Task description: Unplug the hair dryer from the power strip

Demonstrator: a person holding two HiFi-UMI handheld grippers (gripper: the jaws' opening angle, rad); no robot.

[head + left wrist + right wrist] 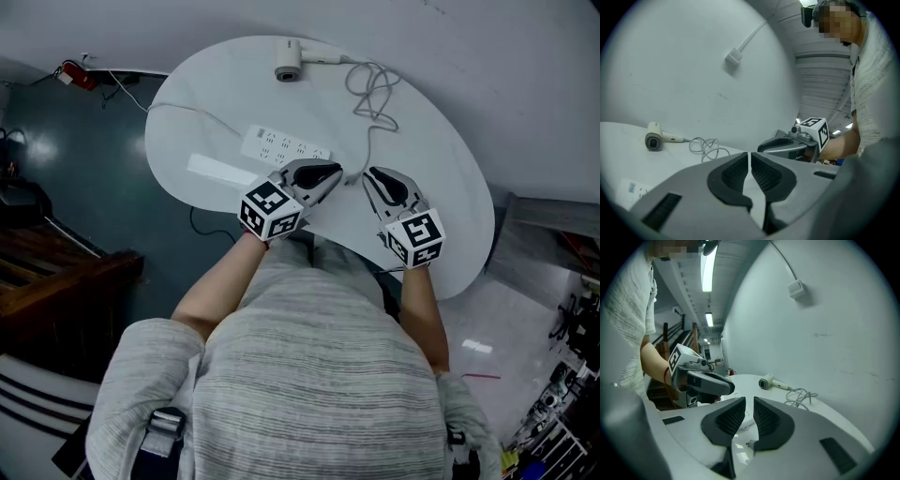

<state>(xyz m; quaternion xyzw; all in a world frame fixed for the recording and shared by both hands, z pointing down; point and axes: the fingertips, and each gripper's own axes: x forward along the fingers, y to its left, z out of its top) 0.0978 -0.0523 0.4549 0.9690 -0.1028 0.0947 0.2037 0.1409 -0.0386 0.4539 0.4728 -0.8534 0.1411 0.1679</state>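
A white hair dryer (289,62) (654,139) (766,381) lies at the far edge of the round white table (441,169). Its looped cord (375,94) (708,147) (801,397) trails toward my right gripper, and I cannot see the plug. The white power strip (286,147) (746,420) lies just beyond both grippers. My left gripper (323,178) (750,157) is shut with nothing in it. A little to its right, my right gripper (373,180) (749,404) shows a narrow gap between its pads, with nothing in it. Both hover above the table's near edge.
A flat white bar (220,171) lies left of the power strip. A small white box with a conduit (733,57) (797,288) is fixed to the wall behind the table. A red object (77,75) sits on the dark floor at far left, wooden furniture (56,262) below it.
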